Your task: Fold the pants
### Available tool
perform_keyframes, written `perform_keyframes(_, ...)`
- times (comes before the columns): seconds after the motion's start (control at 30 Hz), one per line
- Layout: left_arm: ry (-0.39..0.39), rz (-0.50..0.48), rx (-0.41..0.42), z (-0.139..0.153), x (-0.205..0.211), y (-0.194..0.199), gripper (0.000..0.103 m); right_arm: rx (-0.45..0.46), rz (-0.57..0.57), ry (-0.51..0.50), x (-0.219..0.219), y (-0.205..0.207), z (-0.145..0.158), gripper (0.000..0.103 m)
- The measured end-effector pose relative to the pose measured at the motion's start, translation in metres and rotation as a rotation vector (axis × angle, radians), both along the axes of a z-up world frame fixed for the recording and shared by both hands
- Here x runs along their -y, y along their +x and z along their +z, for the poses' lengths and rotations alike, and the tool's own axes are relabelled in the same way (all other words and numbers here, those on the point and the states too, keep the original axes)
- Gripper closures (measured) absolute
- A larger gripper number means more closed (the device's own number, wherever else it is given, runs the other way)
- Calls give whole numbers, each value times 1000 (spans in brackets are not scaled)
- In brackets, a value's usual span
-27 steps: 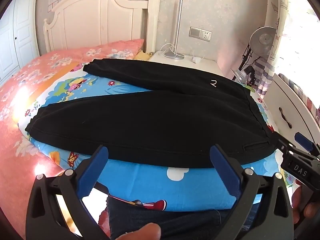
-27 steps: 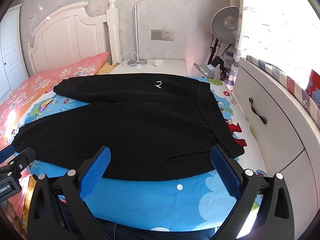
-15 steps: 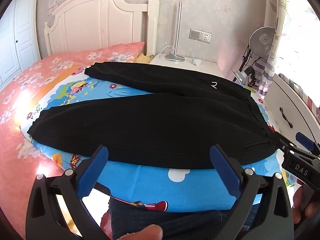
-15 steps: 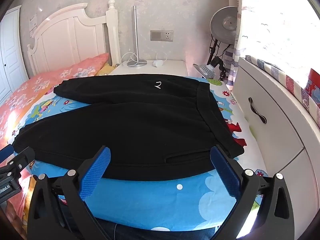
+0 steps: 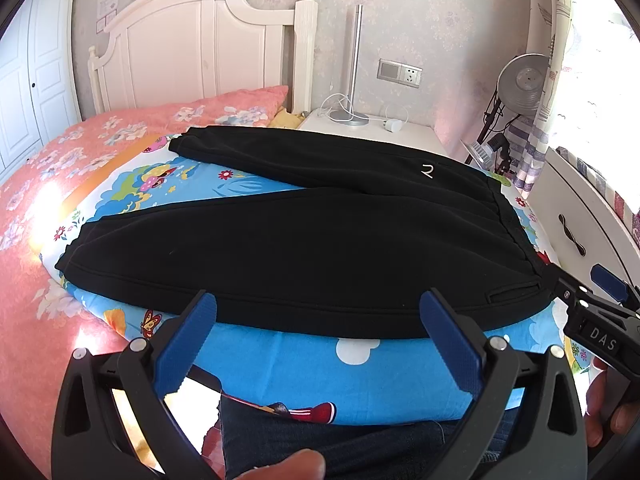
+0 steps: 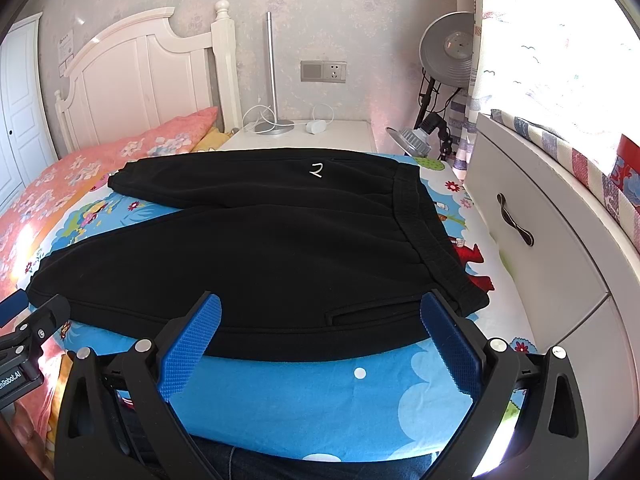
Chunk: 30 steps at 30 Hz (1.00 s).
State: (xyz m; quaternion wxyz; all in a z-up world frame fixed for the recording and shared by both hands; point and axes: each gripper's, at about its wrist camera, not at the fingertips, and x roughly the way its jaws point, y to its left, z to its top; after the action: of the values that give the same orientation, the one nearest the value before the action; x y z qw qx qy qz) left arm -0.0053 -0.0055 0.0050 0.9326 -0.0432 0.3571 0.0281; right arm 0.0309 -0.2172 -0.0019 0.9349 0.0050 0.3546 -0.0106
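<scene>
Left wrist view: black pants, unfolded, flat on a blue cartoon sheet atop the bed; waistband toward the right, legs spread leftward, a small white mark on the far leg. Left gripper: jaws wide apart, nothing between them, short of the pants' near edge. Right gripper: likewise gaping and empty, near the waistband corner. Beyond: pink floral quilt, white headboard, nightstand, fan.

A small white "2"-like mark sits on the black pants toward one o'clock, "DAS" on the right gripper, "Robot.AI" on the left gripper.
</scene>
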Motion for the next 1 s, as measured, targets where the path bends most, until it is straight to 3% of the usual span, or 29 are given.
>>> perform_keyframes(1.0,7,13,-2,-1,-4,-1,2,-5,2,4,-3,-2,-2,6)
